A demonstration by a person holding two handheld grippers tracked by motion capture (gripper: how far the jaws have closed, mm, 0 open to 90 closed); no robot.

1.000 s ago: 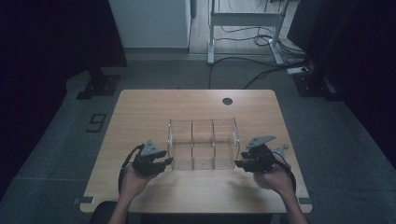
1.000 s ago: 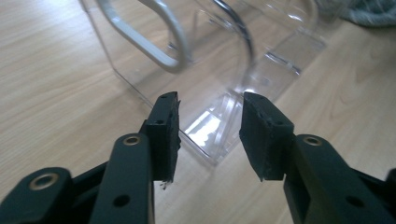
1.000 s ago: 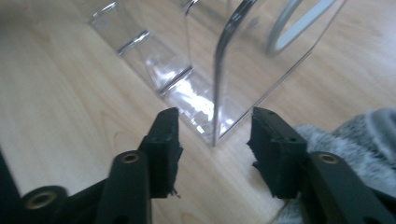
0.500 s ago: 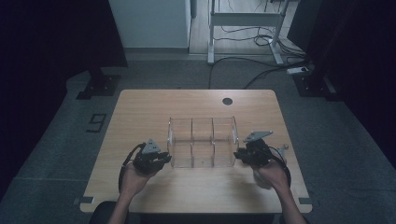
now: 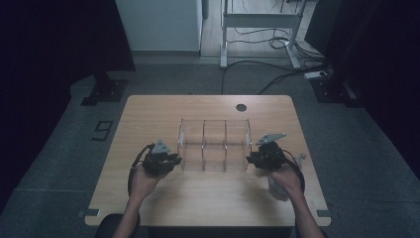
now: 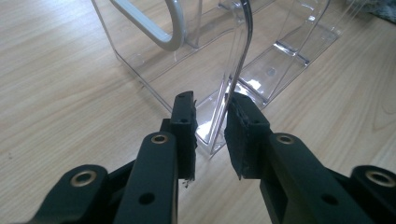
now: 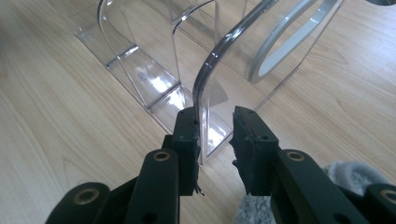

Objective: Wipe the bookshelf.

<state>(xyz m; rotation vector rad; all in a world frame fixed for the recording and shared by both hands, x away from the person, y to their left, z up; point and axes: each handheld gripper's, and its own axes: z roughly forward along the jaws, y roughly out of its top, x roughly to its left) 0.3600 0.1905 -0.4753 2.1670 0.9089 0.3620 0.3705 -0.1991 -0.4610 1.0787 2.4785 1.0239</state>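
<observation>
My left gripper (image 5: pixel 174 159) sits at the left end of the clear organiser (image 5: pixel 214 145), which stands near the middle of the wooden table (image 5: pixel 148 119), its three compartments in a row. Its jaws have just been closing and now straddle the left end wall (image 6: pixel 233 84); the wall stands in the gap, one pad at it, the other with a sliver of space. My right gripper (image 5: pixel 250 158) does the same at the right end wall (image 7: pixel 210 70), its jaws narrowed around the clear edge, the inner pad touching. A grey fuzzy thing (image 7: pixel 345 179) lies beside my right gripper.
</observation>
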